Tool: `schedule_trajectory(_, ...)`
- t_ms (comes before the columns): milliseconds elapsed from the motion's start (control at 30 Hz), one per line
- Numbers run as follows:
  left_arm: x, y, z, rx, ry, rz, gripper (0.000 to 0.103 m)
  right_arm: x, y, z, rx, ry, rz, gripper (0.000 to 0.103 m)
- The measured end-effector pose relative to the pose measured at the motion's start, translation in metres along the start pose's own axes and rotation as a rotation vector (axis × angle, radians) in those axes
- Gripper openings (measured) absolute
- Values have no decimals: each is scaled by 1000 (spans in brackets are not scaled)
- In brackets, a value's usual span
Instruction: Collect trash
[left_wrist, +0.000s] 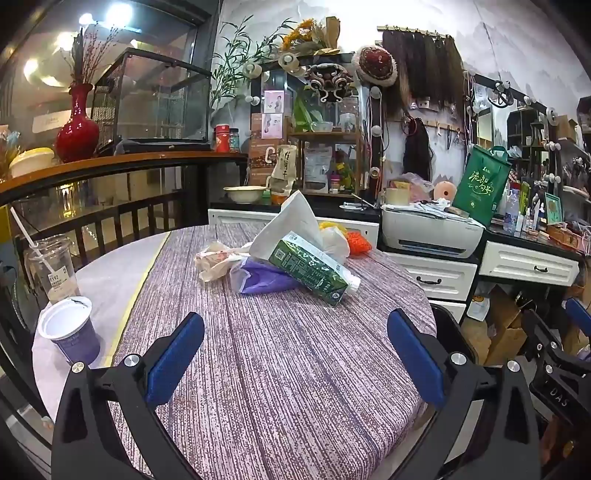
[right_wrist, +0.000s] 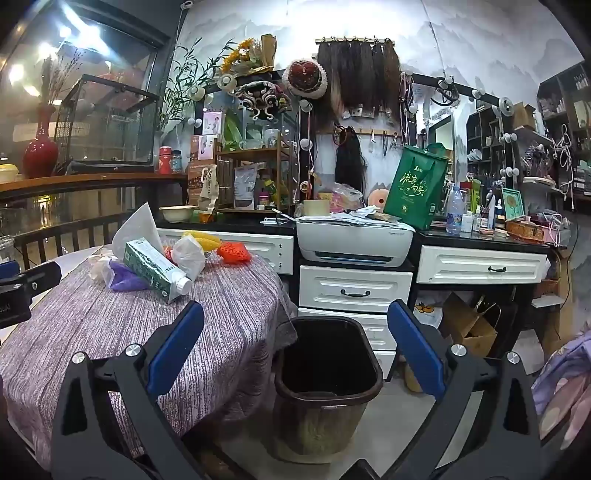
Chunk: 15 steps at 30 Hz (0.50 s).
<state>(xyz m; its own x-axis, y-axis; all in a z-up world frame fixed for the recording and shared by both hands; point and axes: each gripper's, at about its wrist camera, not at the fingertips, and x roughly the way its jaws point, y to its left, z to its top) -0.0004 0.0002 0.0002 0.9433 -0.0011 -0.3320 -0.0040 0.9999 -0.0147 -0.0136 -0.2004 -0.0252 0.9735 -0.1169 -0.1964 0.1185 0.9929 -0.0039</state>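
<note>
Blue fingers (left_wrist: 188, 354) spread empty, green carton (left_wrist: 312, 271) beyond, bin (right_wrist: 327, 384) beside table (right_wrist: 110, 332)

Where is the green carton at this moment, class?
The green carton lies tilted on the striped tablecloth, mid-table in the left wrist view, leaning on a purple wrapper amid crumpled white bags, its cap toward the table's right edge.
</note>
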Motion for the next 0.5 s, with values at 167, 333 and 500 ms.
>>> schedule_trajectory(167,-3,1,0,-3,0,-5,98,2,1,1,-8,9,0,98)
schedule_trajectory(333,3,-1,1,3,8,-3,98,2,-2,1,5,9,-2,98)
schedule_trajectory(500,6,-1,-5,-4,9,-3,98,2,-3,0,10,9,-4,98)
